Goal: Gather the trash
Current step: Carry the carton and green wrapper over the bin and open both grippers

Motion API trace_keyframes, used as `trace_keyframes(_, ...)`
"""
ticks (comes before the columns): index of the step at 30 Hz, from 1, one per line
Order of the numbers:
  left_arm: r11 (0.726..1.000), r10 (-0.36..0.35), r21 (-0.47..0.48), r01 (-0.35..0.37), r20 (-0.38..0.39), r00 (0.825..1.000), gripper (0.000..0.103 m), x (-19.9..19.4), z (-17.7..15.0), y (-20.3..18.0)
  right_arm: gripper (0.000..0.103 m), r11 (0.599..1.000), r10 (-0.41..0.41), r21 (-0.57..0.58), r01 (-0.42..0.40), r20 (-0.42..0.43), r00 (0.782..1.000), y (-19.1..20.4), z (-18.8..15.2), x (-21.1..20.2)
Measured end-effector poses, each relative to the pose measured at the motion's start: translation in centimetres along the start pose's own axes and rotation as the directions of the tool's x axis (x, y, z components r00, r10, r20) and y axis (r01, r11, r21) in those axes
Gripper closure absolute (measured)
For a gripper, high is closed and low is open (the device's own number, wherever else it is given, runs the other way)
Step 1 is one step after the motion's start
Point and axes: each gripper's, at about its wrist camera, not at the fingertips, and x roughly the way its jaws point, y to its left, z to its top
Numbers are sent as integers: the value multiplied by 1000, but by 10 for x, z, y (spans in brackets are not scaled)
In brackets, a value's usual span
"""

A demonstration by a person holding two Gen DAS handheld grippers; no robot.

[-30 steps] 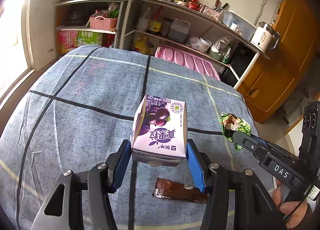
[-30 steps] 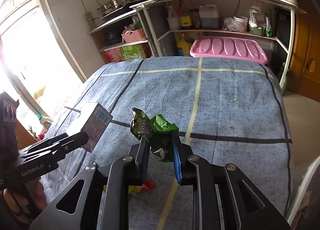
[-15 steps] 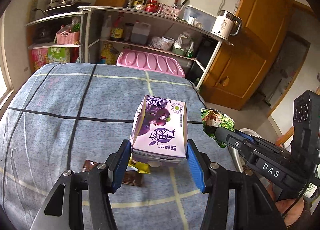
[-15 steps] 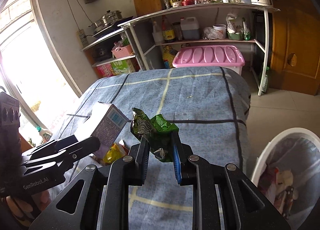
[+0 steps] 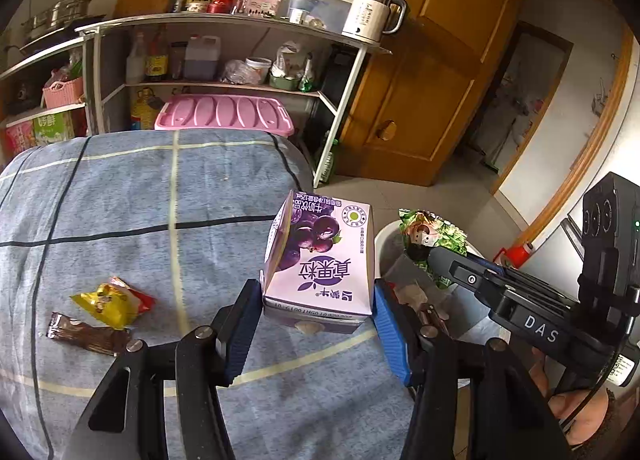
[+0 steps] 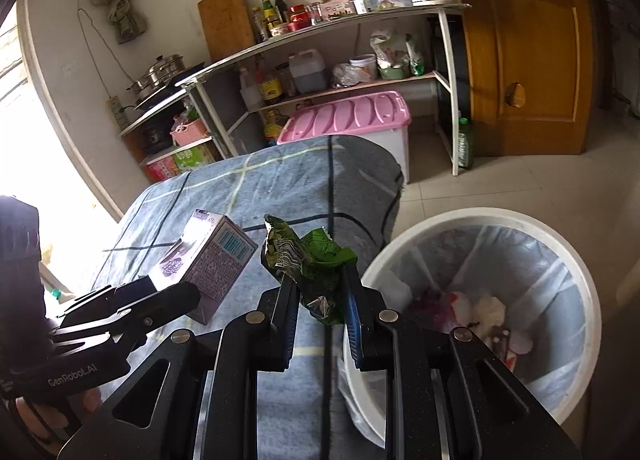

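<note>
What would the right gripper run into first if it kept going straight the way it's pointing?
Probably the edge of the blue checked tabletop, just left of the white bin. The right gripper, shut on the green wrapper, points there, though depth is unclear.

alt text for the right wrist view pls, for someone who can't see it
The right gripper pinches a crumpled green wrapper beside a white lined trash bin already holding litter. To its left, the left gripper holds a purple drink carton above a blue checked bedcover.

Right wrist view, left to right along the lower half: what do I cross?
Left gripper → milk carton → green wrapper held in the right gripper → white bin.
</note>
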Motion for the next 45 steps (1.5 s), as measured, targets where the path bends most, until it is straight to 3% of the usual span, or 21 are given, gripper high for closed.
trace_keyframes(14,990,-85,100,96,-110,990,47,57,-6,-78,81,985,-145,82,149,-46,988,-84,-21,-20)
trace_keyframes(26,985,-80,137,108,-197,977,47,102,-15,-109,81,967,-201,133,218,-133,971,-130,-36,-13)
trace_keyframes(27,985,-77,136,106,-203,976,47,105,-16,-109,78,965,-199,141,219,-141,970,-133,-36,-12)
trace_keyframes(29,984,-78,138,109,-211,974,47,108,-17,-111,62,964,-193,158,215,-143,971,-137,-37,-12)
trace_keyframes(30,984,-77,140,108,-211,974,47,108,-17,-112,49,963,-188,171,210,-138,972,-139,-38,-13)
trace_keyframes(31,984,-72,142,104,-211,975,47,108,-18,-112,46,963,-176,184,199,-132,975,-141,-38,-13)
trace_keyframes(39,988,-69,120,93,-193,979,46,98,-18,-101,46,962,-163,198,186,-127,978,-137,-41,-16)
trace_keyframes(45,992,-47,113,63,-138,989,46,69,-15,-83,46,968,-155,183,170,-95,983,-118,-37,-22)
